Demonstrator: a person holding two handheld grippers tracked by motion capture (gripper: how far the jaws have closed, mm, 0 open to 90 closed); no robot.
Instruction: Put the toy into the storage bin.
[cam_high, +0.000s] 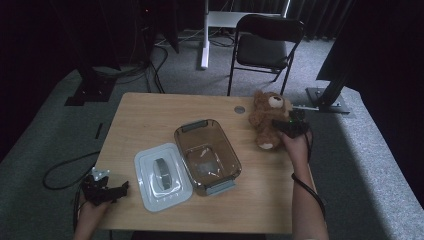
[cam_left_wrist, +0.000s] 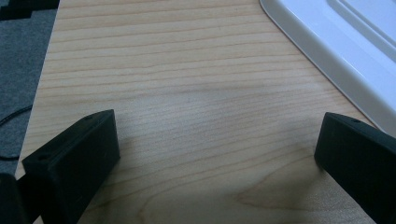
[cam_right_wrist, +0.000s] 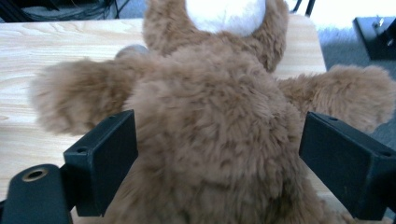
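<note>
One teddy bear, head away

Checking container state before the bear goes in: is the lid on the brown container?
No, the white lid lies flat on the table beside the open brown container, at its left in the high view.

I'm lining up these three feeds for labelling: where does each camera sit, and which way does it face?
High view: above the person's side, facing forward and down on the wooden table; both forearms enter from below.
Left gripper view: rides the left tool, facing bare tabletop and the white lid; its jaws stand open.
Right gripper view: rides the right tool, facing the teddy bear between open jaws.
Shared: the bear and lid also appear from above.
</note>
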